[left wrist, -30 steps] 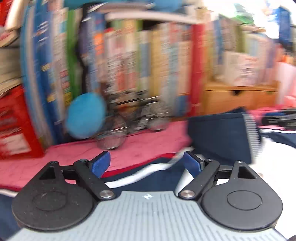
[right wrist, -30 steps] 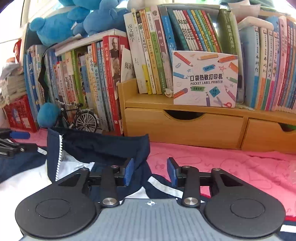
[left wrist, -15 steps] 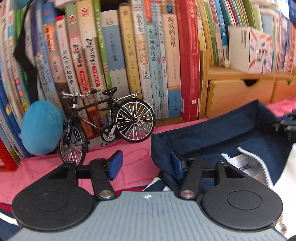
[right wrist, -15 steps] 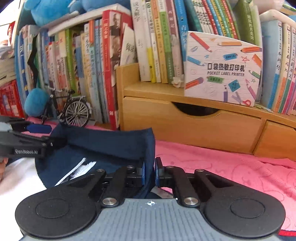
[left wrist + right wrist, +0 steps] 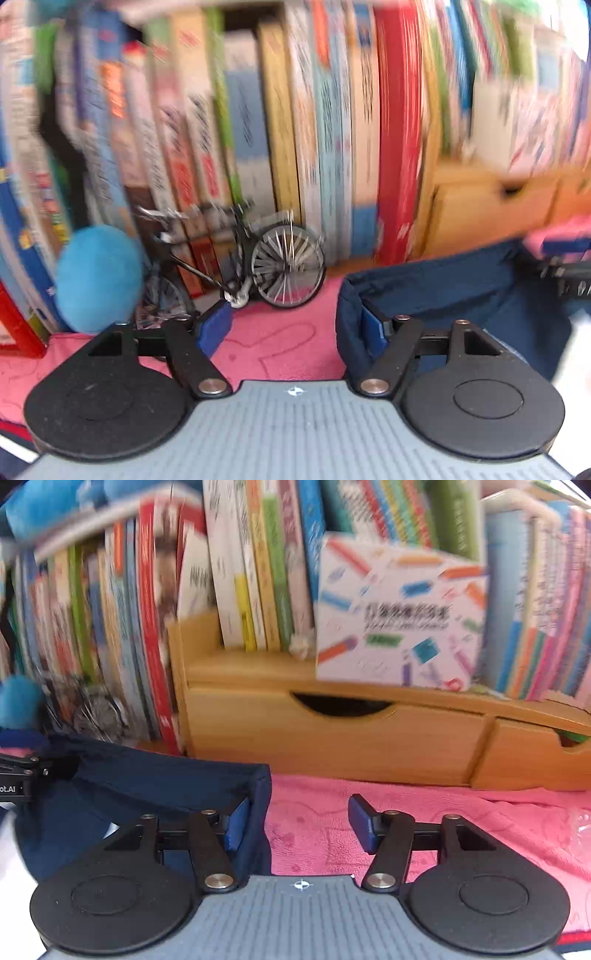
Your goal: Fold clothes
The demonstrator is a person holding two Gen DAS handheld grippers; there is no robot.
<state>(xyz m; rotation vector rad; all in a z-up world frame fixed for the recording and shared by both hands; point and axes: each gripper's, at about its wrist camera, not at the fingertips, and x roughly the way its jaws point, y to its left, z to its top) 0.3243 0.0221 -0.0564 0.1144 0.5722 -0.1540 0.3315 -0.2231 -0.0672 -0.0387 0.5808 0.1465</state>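
A navy garment lies on the pink cloth, its folded edge standing up between the two grippers. In the left wrist view my left gripper (image 5: 293, 328) is open; its right finger sits inside the garment's left end (image 5: 424, 291). In the right wrist view my right gripper (image 5: 299, 821) is open; its left finger sits inside the garment's right end (image 5: 155, 779). The other gripper shows at the edge of each view. Both views are motion-blurred.
Rows of upright books (image 5: 280, 122) fill the back. A small model bicycle (image 5: 258, 258) and a blue plush ball (image 5: 98, 277) stand at the left. A wooden drawer unit (image 5: 332, 731) holds a white pencil-print box (image 5: 399, 613). The pink cloth (image 5: 424, 812) extends right.
My right gripper was shut on the garment's edge half a second ago and is now open. My left gripper has opened wider. Both views have shifted and blurred.
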